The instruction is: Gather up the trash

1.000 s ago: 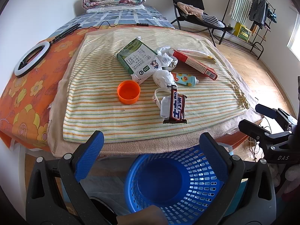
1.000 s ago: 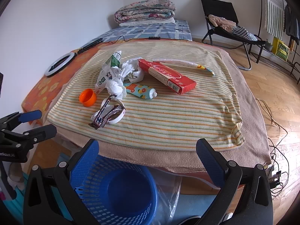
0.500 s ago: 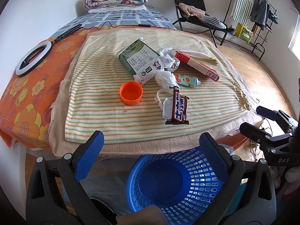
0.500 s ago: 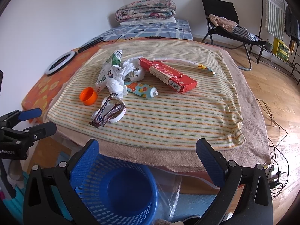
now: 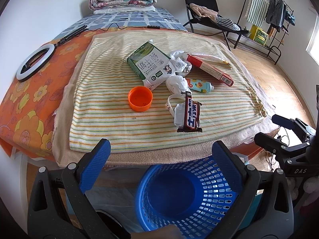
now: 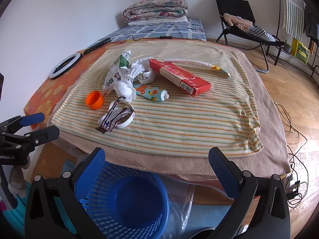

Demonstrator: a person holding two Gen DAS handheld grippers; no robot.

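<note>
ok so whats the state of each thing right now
left hand-held gripper: open, holding nothing
right hand-held gripper: open, holding nothing
blue basket: upright, nothing inside
orange cap: open side up
milk carton: lying flat, crushed
candy wrapper: lying flat
red box: lying flat

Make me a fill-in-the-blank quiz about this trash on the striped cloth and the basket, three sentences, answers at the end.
1. The basket below the table edge is coloured ____.
2. The small round cap lying near the milk carton is coloured ____.
3. Both the left claw and the right claw hold ____.

Answers: blue; orange; nothing
</note>
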